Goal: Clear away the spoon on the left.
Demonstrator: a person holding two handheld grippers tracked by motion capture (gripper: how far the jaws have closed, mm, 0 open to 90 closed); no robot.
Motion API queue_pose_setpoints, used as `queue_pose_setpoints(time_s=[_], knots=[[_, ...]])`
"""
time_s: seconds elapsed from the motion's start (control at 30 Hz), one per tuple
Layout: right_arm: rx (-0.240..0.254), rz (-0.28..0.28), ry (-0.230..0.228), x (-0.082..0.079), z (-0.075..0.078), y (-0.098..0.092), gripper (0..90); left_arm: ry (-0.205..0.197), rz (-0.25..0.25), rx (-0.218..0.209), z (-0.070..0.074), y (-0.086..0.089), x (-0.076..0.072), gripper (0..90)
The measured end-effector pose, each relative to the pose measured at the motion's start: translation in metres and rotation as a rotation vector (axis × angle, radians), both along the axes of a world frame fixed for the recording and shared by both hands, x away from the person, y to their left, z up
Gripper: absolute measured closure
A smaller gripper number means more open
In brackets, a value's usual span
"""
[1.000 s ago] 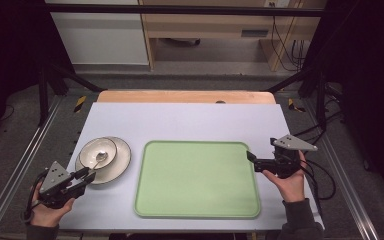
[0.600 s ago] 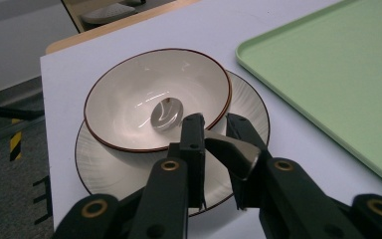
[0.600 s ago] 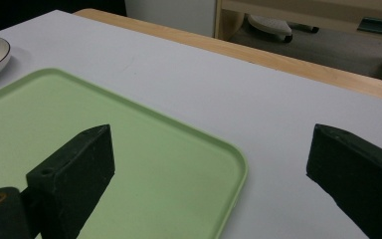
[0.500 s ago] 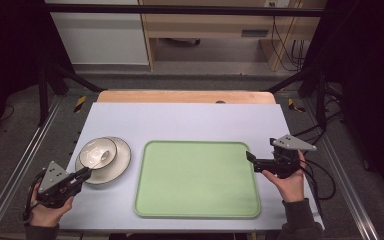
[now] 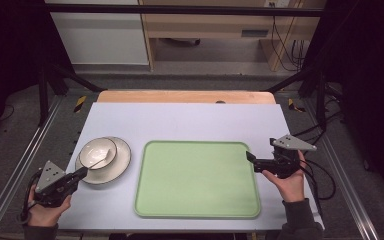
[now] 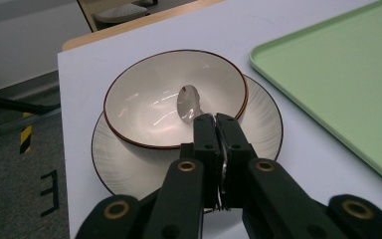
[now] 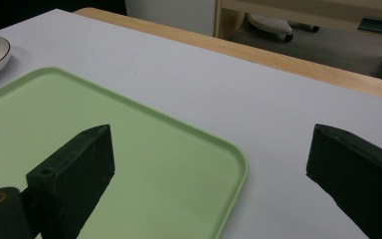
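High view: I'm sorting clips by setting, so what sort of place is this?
Probably a lab recording station, not a kitchen: a white table inside a dark metal frame, cables behind it, and hazard tape on the floor.

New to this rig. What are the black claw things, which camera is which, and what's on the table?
There is no robot here: a person holds a hand-held two-jaw gripper in each hand. The high view looks down on the pale table top from above the person's side. The other two pictures come from cameras riding on the grippers, looking along their black jaws.

On the table lie a flat light green rectangular tray and, to its left, a cream bowl with a dark rim standing on a cream ribbed plate. A shiny metal spoon rests in the bowl.

The left gripper has just been closing, and its jaws are now shut on the spoon's handle. The right gripper is open, holding nothing, at the tray's right edge.
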State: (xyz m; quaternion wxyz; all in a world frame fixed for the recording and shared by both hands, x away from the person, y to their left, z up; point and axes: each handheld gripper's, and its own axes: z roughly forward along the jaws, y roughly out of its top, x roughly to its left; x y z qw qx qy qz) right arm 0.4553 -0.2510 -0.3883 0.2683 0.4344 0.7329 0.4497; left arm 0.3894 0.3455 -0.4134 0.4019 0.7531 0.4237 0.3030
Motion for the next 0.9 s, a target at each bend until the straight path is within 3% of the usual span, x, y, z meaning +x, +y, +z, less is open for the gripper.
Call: queue_pose_setpoints(time_s=[0.5, 0.9], knots=[[-0.002, 0.004, 0.004, 0.0003, -0.0007, 0.001, 5.2, -0.002, 0.011, -0.027, 0.0023, 0.0023, -0.0009, 88.7], [-0.004, 0.004, 0.003, 0.0, 0.0, -0.0001, 5.4, -0.032, 0.027, -0.051, 0.0067, 0.0036, -0.0037, 88.8]])
